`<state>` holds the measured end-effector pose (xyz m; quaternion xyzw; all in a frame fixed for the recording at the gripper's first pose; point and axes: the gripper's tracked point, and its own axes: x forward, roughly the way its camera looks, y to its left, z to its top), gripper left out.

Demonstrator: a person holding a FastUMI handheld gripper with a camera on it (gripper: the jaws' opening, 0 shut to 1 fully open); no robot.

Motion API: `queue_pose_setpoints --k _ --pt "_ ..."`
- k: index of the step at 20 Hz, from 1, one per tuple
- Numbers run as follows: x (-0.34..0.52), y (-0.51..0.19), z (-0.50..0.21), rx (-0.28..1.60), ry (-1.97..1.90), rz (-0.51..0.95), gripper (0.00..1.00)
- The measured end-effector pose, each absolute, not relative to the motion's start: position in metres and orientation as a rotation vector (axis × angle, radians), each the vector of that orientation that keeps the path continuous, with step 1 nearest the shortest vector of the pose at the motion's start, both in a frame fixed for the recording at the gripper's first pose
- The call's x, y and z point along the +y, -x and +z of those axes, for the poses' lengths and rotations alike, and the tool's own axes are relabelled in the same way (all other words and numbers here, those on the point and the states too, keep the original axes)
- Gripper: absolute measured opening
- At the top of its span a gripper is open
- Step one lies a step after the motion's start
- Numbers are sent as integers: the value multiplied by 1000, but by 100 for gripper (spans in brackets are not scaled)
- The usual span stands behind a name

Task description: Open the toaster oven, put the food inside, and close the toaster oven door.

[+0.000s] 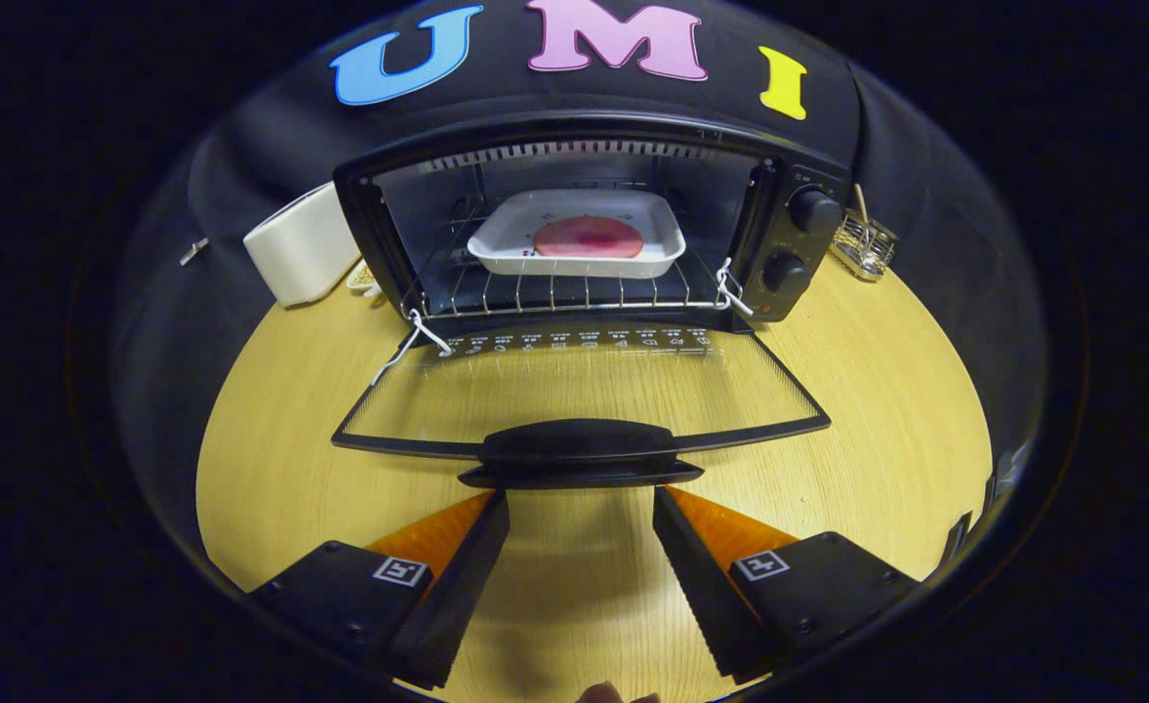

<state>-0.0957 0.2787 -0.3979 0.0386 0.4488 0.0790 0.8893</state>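
The white rectangular dish [574, 239] with pink food sits inside the black toaster oven [779, 229]; the released claw [581, 508] faces the lowered glass door's black handle [579, 451], likely to lift it shut.

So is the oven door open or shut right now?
Open. The door lies folded down flat over the table, its handle just ahead of the open claw, and the tray sits on the rack inside.

The toaster oven [594, 234] hides the back of the white appliance [301, 244] at the counter's [281, 469] far left edge. A small dish [363, 277] beside it is mostly covered. The wire basket's [865, 244] contents at the far right edge are too small to tell. Door markings [574, 342] are unreadable.
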Motion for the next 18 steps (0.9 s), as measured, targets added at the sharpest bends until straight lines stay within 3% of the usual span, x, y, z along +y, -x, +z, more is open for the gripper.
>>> queue_pose_setpoints --k 7,18 --pt "278 81 -358 856 -142 171 98" --pt "281 -3 -275 661 -138 195 99"
